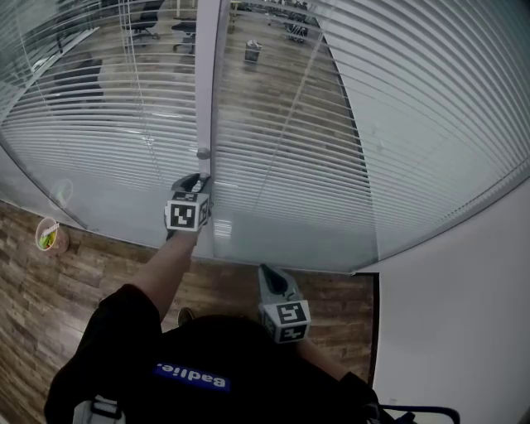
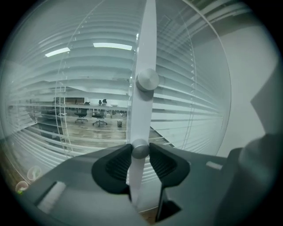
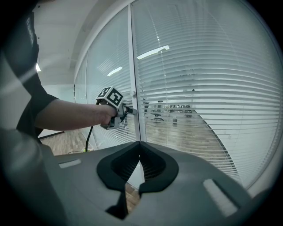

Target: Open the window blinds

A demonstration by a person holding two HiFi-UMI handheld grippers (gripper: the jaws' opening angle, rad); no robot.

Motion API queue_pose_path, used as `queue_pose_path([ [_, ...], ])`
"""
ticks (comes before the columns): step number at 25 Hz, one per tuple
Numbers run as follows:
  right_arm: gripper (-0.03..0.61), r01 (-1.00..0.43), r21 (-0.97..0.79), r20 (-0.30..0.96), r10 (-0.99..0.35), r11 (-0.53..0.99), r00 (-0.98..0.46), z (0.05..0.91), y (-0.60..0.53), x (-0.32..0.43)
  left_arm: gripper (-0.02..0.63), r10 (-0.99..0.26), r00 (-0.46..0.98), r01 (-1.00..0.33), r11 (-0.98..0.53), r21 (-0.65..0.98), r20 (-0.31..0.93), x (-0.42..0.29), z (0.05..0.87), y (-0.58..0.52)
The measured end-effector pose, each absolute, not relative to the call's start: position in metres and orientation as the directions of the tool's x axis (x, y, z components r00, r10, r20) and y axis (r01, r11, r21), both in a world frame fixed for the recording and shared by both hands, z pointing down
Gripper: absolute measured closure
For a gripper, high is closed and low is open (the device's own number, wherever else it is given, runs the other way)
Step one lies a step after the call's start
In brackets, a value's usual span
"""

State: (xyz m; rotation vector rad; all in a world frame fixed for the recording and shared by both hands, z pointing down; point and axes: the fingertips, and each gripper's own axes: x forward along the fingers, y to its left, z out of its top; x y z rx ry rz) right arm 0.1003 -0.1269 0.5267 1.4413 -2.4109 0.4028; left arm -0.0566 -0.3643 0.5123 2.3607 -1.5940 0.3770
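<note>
**Head view.** We list the blinds (image 1: 431,124): white slats fill the glass panes left and right of a white window post (image 1: 207,83). The slats are tilted enough that office chairs (image 1: 147,18) show on the far side. The left tool (image 1: 199,179) is at the post, just below a round upper knob (image 1: 203,153), with a bare forearm (image 1: 170,265) behind it. The right tool (image 1: 267,270) is nearer and to the right, apart from the glass and above the wooden floor (image 1: 83,273). A small round container (image 1: 49,235) stands on the floor at the left, near the foot of the glass. A plain wall (image 1: 464,315) closes the right side.

**Left tool view.** We record the left tool grasping the lower knob (image 2: 140,149) on the post, with one ribbed pad touching each side of it. The upper knob sits higher on the same post, untouched. The blinds lie behind on both sides.

**Right tool view.** We record the right tool clenched, tips meeting, with nothing between them. It points toward the post and touches neither post nor blinds. The left tool shows farther off at the left, its tips at the post, with a dark cable (image 3: 90,137) hanging beneath it.
</note>
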Motion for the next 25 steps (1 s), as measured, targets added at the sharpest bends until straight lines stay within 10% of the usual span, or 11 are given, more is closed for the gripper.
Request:
queue_pose_path([
  [8, 0.565, -0.891, -0.057, 0.400, -0.807, 0.451, -0.434, 0.5294, -0.1278, 0.1061, 0.479, -0.878, 0.336, -0.938, -0.346, 0.034, 0.341, -0.0567, 0.5108, -0.3625],
  [19, 0.561, -0.887, -0.069, 0.418, -0.794, 0.457, -0.442, 0.5293, -0.1249, 0.1049, 0.448, -0.868, 0.449, -0.810, -0.295, 0.506, 0.213, -0.0604, 0.5121, -0.3597],
  [25, 0.567, -0.893, -0.067, 0.417, -0.801, 0.445, -0.430, 0.5297, -0.1262, 0.1087, 0.488, -0.872, 0.423, -0.869, -0.314, 0.382, 0.246, -0.0614, 0.5107, -0.3607],
])
